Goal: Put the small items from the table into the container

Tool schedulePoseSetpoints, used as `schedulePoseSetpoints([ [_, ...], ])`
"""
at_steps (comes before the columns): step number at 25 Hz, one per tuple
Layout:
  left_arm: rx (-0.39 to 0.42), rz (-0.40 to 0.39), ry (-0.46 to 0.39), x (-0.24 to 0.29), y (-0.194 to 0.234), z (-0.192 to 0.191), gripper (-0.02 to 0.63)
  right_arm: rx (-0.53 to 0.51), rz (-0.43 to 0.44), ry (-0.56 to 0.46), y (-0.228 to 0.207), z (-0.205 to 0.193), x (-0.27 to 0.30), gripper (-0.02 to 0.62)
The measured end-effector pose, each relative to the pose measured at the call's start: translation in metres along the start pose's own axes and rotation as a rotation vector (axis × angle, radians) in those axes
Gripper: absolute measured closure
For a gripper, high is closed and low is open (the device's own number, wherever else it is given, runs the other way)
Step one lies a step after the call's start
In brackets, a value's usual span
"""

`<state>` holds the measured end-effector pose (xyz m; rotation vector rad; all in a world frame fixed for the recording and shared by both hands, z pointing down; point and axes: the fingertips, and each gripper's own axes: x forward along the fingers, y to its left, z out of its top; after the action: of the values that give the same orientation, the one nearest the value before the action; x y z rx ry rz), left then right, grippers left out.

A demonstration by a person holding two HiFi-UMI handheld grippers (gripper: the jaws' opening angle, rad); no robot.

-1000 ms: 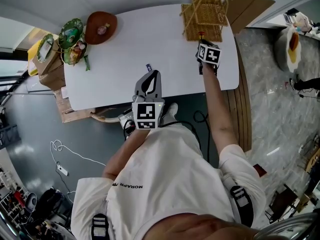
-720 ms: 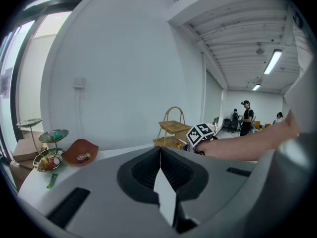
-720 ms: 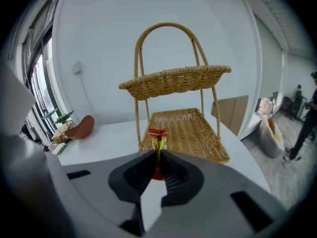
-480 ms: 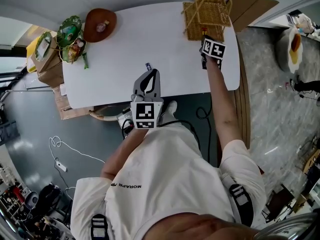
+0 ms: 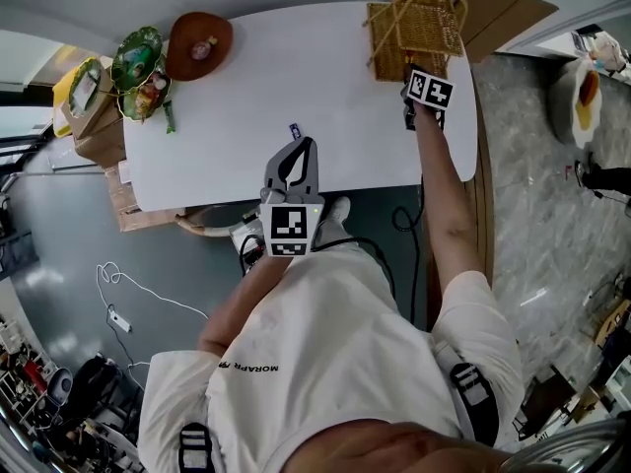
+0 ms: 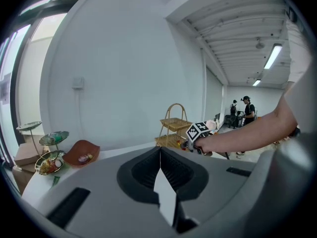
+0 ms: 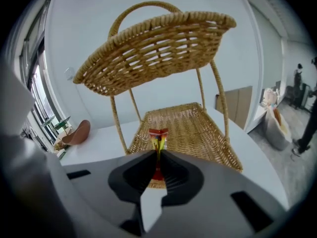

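Note:
My right gripper is shut on a small red and yellow packet, which stands upright between the jaws. The packet hangs over the front edge of the lower tray of a two-tier wicker basket, beneath its upper tray. In the head view that gripper is at the basket on the table's far right. My left gripper hovers over the table's near edge, shut with nothing in it. A small blue item lies on the white table just beyond it.
A brown bowl with small items inside sits at the far left, beside green tiered dishes. Cardboard boxes stand off the table's left end. People stand in the distance behind the basket.
My right gripper has carried the packet closer to the wicker basket, up and to the right in the head view. The left gripper has stayed put.

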<state>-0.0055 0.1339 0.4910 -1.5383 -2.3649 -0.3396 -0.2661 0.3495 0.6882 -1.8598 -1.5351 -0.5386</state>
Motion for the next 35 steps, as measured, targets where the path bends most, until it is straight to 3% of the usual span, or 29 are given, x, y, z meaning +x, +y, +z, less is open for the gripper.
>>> schedulePoseSetpoints([
  [35, -0.019, -0.003, 0.038, 0.006, 0.003, -0.014, 0.601, -0.045, 0.009, 0.103, -0.010, -0.010, 0.030, 0.540],
])
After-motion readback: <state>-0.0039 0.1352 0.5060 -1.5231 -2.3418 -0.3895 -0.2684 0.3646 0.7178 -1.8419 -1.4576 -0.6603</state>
